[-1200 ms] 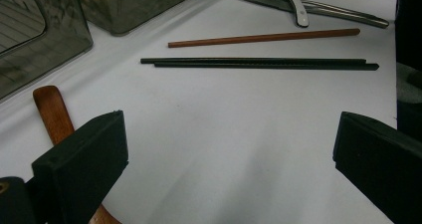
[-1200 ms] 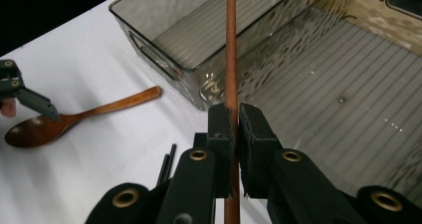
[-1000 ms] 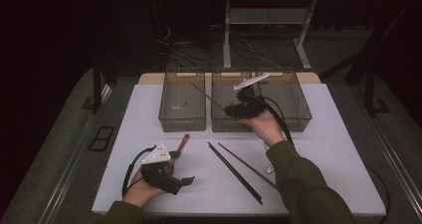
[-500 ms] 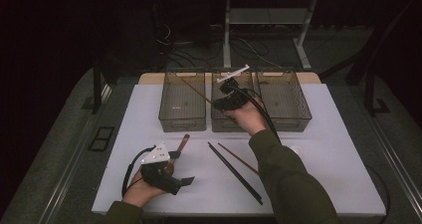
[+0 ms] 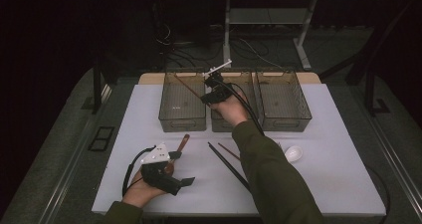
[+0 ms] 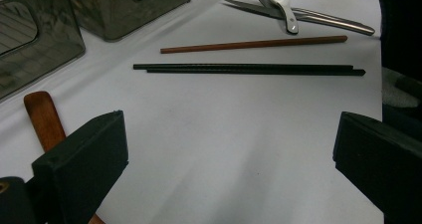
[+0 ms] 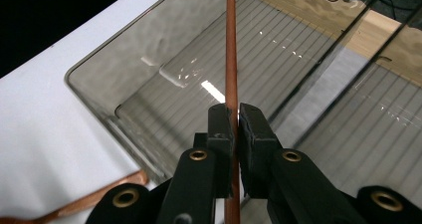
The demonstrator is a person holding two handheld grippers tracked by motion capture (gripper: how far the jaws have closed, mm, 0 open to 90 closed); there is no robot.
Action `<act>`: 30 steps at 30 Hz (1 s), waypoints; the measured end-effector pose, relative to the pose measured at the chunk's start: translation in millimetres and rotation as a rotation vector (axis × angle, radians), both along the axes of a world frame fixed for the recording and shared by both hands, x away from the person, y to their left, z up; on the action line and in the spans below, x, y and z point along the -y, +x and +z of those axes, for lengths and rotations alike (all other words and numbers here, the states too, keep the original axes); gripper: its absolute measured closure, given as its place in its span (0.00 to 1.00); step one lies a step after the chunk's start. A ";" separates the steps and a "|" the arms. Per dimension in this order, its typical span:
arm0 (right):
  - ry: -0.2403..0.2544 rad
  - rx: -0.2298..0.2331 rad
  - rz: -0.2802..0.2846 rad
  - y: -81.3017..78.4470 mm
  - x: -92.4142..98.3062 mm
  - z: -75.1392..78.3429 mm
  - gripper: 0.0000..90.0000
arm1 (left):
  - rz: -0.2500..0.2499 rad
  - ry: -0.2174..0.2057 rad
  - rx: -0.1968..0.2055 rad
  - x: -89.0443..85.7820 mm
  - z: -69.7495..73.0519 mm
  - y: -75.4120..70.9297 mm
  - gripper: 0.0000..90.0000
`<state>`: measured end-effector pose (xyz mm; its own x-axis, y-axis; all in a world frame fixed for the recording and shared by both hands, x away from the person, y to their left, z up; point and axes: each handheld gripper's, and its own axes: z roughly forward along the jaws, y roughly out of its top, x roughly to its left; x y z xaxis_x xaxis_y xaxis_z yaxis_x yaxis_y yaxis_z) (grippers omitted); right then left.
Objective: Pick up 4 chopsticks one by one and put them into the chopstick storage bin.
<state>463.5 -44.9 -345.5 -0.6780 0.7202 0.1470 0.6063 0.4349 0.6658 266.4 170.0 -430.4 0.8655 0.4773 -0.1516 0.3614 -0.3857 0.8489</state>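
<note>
Hovering over the left clear bin (image 5: 182, 104) at the counter's (image 5: 328, 159) far edge, right gripper (image 5: 215, 87) pinching a slim reddish-brown chopstick (image 7: 231, 45) in nearly closed jaws, long axis slanting out over the bin floor, ready for dropping. Resting near the wooden spoon (image 6: 44, 118), left gripper (image 5: 171, 181) gaping wide, holding nothing.

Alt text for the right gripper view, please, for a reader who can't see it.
The right gripper has its two black fingers shut on a thin brown chopstick, held above a clear plastic bin with a ribbed floor. The bin stands on a white table.
</note>
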 end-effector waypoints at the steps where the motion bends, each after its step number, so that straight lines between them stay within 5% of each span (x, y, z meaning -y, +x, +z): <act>1: -0.004 0.000 -0.005 2.0 -3.3 -0.4 0.94 | -0.001 -0.004 -0.001 0.3 0.0 -0.1 0.01; 12: -0.021 -0.037 -0.038 19.0 -36.0 -9.7 0.94 | -0.008 -0.011 -0.002 0.3 -0.1 0.8 0.01; 24: -0.037 -0.071 -0.069 31.7 -51.6 -26.0 0.94 | -0.018 -0.022 -0.009 2.8 -0.2 1.0 0.01; 30: -0.011 -0.038 -0.066 30.2 -51.7 -23.5 0.72 | -0.021 -0.018 -0.006 1.5 0.1 0.8 0.01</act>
<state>493.6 6.8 -369.0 -0.6227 0.7652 0.1632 0.6588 0.4002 0.6370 267.3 168.5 -430.3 0.8743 0.4564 -0.1652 0.3588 -0.3782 0.8534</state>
